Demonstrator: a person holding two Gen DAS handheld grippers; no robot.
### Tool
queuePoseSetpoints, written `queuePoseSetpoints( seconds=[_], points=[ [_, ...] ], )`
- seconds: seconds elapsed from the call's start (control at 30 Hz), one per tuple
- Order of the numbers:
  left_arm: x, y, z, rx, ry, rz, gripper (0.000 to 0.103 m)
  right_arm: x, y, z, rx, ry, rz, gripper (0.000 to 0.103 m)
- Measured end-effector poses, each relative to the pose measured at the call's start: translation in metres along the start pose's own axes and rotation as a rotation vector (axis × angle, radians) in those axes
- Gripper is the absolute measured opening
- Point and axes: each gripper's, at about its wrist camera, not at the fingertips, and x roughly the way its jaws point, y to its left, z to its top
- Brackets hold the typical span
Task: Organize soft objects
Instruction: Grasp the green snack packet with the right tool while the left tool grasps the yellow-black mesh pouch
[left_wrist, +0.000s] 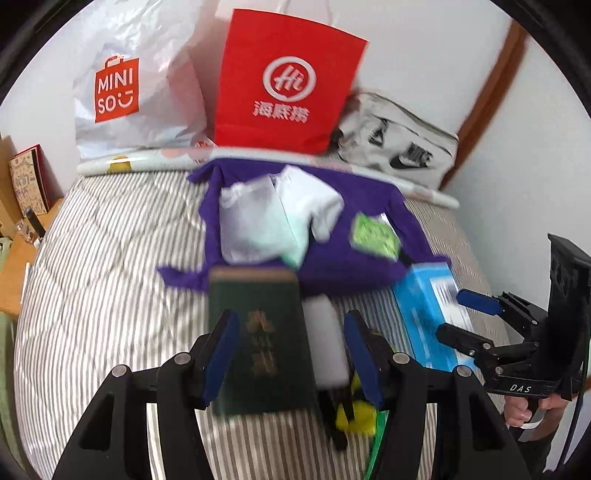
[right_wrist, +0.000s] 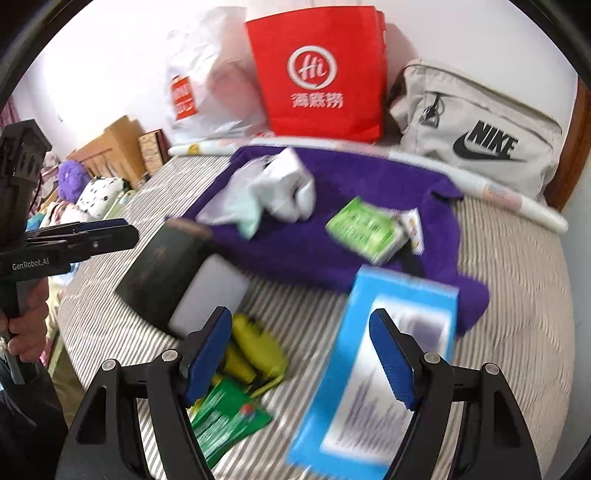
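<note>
Left wrist view: left tongs spread, nothing pinched, above a dark green book and white block on the striped bed. Right tongs also spread (empty), over a blue box. Purple cloth lies mid-bed w/ white socks and a green packet on top.

"MINISO" on white plastic bag, "Hi" with Chinese characters on red paper bag, "NIKE" with swoosh on grey bag, "DAS" on right tool, "GenRobot.AI" on left tool, blurred gold characters on dark green book
</note>
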Motion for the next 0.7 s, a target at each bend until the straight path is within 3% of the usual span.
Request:
queuePoseSetpoints(
  seconds=[0.2,0.4,0.57,0.7],
  points=[
    [-0.015,-0.001,-0.038,-0.003,-0.012,0.026,0.057,-0.008,0.033,-0.049,0.002,0.045,0.044,0.077],
    [-0.02,0.003,-0.068,-0.008,-0.012,0.015,0.057,0.002,0.052,-0.092,0.093,0.12,0.087,0.077],
    [-0.018,0.009,-0.086,-0.015,0.003,-0.005,0.057,0.022,0.048,-0.108,0.227,0.176,0.094,0.077],
    [-0.016,0.018,-0.097,-0.022,0.013,-0.017,0.057,0.032,0.052,-0.108,0.301,0.168,0.083,0.077]
  ],
)
